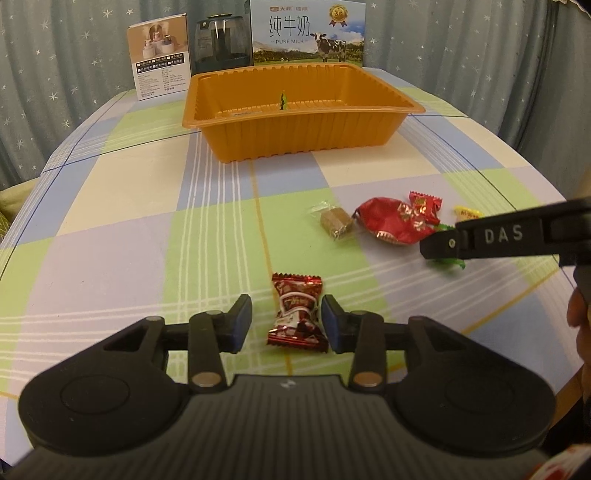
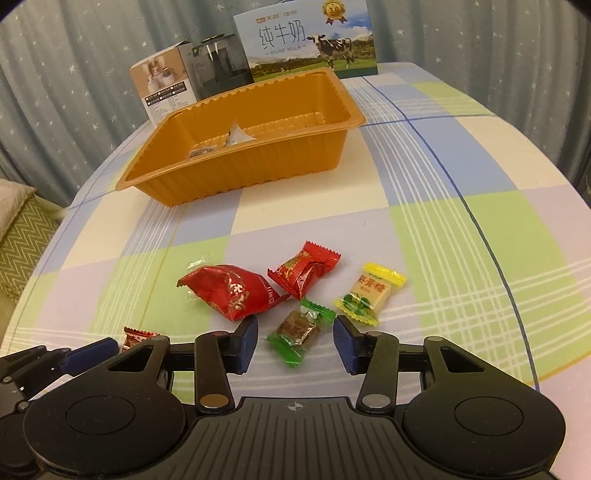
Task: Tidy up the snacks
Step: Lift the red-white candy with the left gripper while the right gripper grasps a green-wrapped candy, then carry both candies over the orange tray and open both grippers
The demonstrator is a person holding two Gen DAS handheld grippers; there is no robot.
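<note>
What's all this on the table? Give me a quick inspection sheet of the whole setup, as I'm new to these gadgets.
Surface: checked tablecloth, flat.
Job's things: orange tray holding one or two wrappers; dark red candy, green candy, yellow candy, two red packets, and a brown cube loose on the cloth.
Clutter: milk box, small carton, dark kettle.
Tongs: left tongs open around the dark red candy; right tongs open around the green candy.
Cables: nothing seen.
Surroundings: starred curtain.

The tray (image 2: 236, 162) stands behind the loose candies (image 2: 306, 280), boxes (image 2: 310, 40) behind it, perhaps two wrappers (image 2: 236, 134) inside.
</note>
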